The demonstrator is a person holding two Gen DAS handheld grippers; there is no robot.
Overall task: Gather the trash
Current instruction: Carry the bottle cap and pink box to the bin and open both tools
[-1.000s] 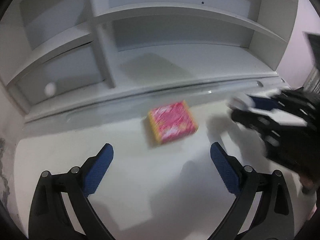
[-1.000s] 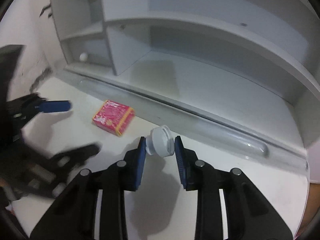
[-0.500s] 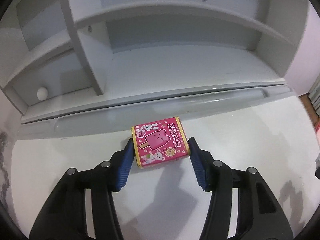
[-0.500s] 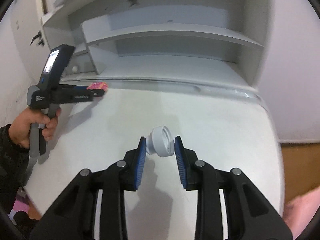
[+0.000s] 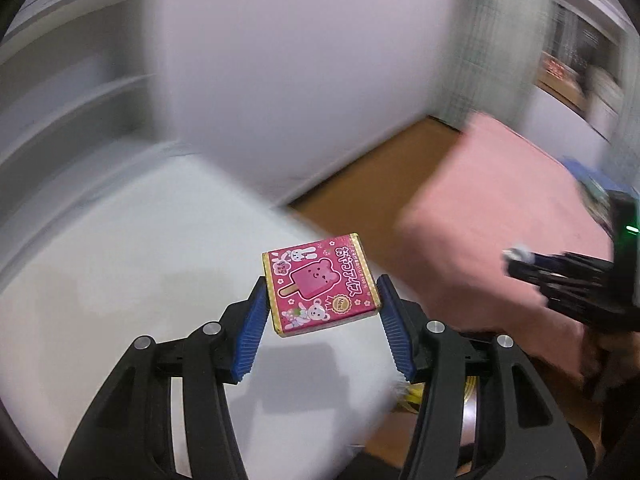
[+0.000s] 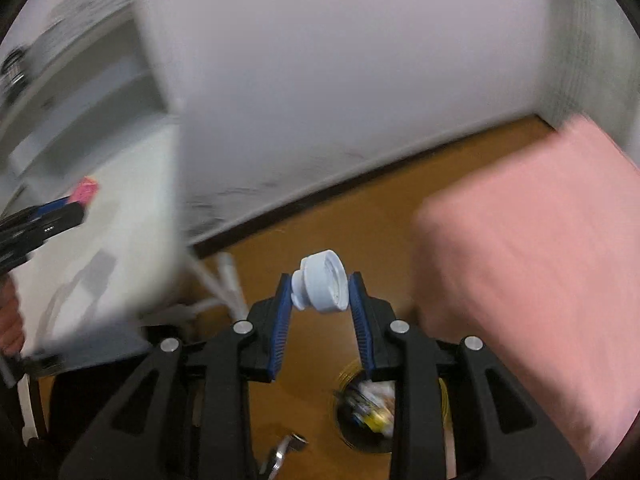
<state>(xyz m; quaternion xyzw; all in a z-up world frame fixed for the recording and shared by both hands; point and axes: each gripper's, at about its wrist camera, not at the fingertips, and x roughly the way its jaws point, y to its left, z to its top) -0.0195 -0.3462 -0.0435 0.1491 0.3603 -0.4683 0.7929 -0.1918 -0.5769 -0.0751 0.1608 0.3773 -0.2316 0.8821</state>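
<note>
Over the corner of the white tabletop (image 5: 100,280), the left gripper (image 5: 322,304) carries a pink box (image 5: 320,290) printed with a bear-shaped ice lolly, rabbits and a "New!" badge. Its blue fingers (image 5: 250,332) are clamped on the box's two side edges, and the box is lifted clear of the tabletop, its shadow lying on the white surface below. Beyond the tabletop's edge lie a brown wooden floor (image 5: 360,176) and a blurred pink block (image 5: 500,220); a white wall (image 5: 300,60) rises behind.

In the right wrist view, the right gripper (image 6: 320,292) is held out over the brown floor. Its fingers (image 6: 280,320) are clamped on a small white screw cap (image 6: 322,286), which sits tilted between the tips with its ribbed, open side showing. Below the gripper on the floor, partly hidden by the right finger, is a round dark bin (image 6: 364,412) with a yellowish rim and crumpled scraps inside. White cables (image 6: 224,284) trail along the floor at the foot of the tabletop.

The left gripper with the pink box also shows at the left edge of the right wrist view, and part of a hand (image 6: 10,320) appears below it. The right gripper appears dark and blurred at the right edge of the left wrist view, with a green light above it.
</note>
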